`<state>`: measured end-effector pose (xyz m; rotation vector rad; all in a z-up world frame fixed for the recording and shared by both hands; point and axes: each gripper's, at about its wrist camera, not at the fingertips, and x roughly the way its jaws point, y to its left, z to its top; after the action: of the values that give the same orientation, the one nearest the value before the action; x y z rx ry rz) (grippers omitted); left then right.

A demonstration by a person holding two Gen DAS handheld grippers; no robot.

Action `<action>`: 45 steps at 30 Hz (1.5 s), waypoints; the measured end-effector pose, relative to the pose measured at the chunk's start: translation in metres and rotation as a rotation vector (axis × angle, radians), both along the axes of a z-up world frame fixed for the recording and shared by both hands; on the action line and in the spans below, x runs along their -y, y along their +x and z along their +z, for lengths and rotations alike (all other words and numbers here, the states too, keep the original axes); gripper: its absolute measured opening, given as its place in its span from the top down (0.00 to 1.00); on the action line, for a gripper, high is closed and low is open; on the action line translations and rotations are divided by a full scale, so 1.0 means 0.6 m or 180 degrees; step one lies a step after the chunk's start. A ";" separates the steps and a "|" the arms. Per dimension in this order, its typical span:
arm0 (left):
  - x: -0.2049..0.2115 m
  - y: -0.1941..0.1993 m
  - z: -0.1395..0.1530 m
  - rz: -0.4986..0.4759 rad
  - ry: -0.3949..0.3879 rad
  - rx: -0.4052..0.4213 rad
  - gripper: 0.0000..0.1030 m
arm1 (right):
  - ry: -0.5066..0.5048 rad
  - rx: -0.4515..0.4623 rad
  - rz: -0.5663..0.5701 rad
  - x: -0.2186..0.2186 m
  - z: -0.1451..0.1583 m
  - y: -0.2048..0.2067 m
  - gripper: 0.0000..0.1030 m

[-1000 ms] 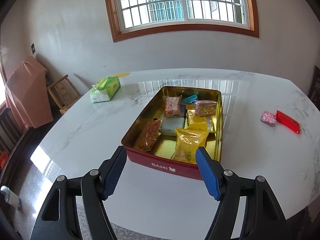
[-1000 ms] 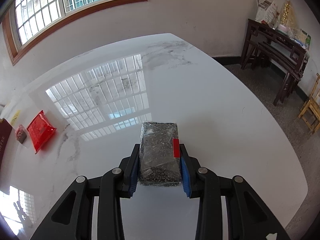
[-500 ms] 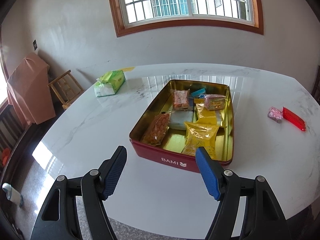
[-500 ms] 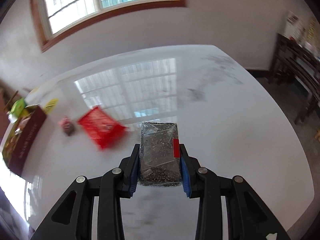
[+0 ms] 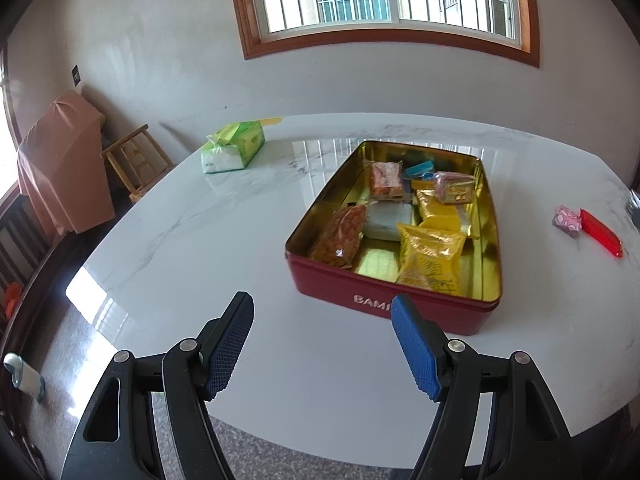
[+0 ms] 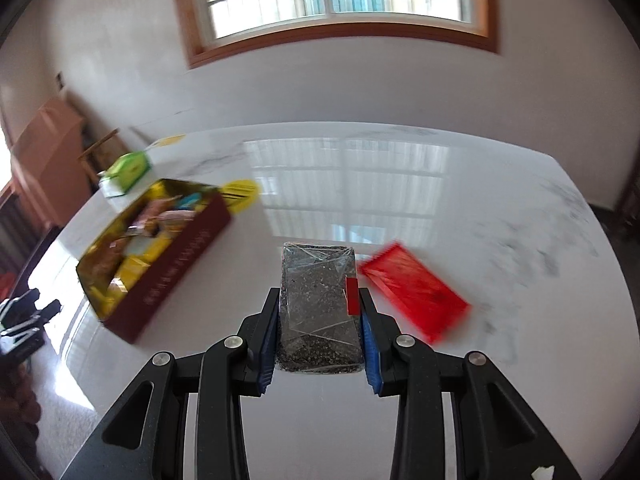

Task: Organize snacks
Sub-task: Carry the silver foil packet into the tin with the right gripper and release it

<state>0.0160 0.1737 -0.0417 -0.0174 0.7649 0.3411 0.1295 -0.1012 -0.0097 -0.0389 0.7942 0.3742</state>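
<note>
Dark snack pkt (image 6: 318, 304) is clamped in right gripper (image 6: 320, 336), above table (image 6: 500, 200) mid. Left gripper (image 5: 322, 340) is held half-open, empty. Pkt to be lowered flat into tin (image 5: 490, 240), clear of rim, near free corner.

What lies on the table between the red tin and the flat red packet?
In the left wrist view, only the small pink wrapped snack, beside the red packet; the tabletop toward the red tin is bare.

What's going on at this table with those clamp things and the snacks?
A person is sorting snacks into a red tin on a white table. The right gripper grips a dark, clear-wrapped snack block. The left gripper is open and empty, near the tin. A red packet and a small pink one lie outside.
</note>
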 end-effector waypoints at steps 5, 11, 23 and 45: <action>-0.019 -0.009 -0.008 0.0051 -0.0003 -0.0020 0.30 | 0.0063 -0.0039 0.0303 -0.083 0.012 0.005 0.68; -0.040 -0.014 -0.015 0.0103 -0.0005 -0.0038 0.30 | 0.0091 -0.0109 0.0684 -0.197 0.016 0.016 0.68; -0.086 -0.019 -0.042 0.0218 -0.0034 -0.0148 0.30 | -0.0054 -0.0337 0.1147 -0.379 -0.028 0.066 0.68; -0.085 -0.037 -0.024 0.0200 0.0083 -0.0133 0.30 | 0.0449 -0.0005 0.0869 -0.261 0.006 0.023 0.55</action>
<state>-0.0065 0.2249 -0.0562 -0.0097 0.8022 0.4121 0.1431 0.0553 -0.0059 -0.0149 0.7639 0.6881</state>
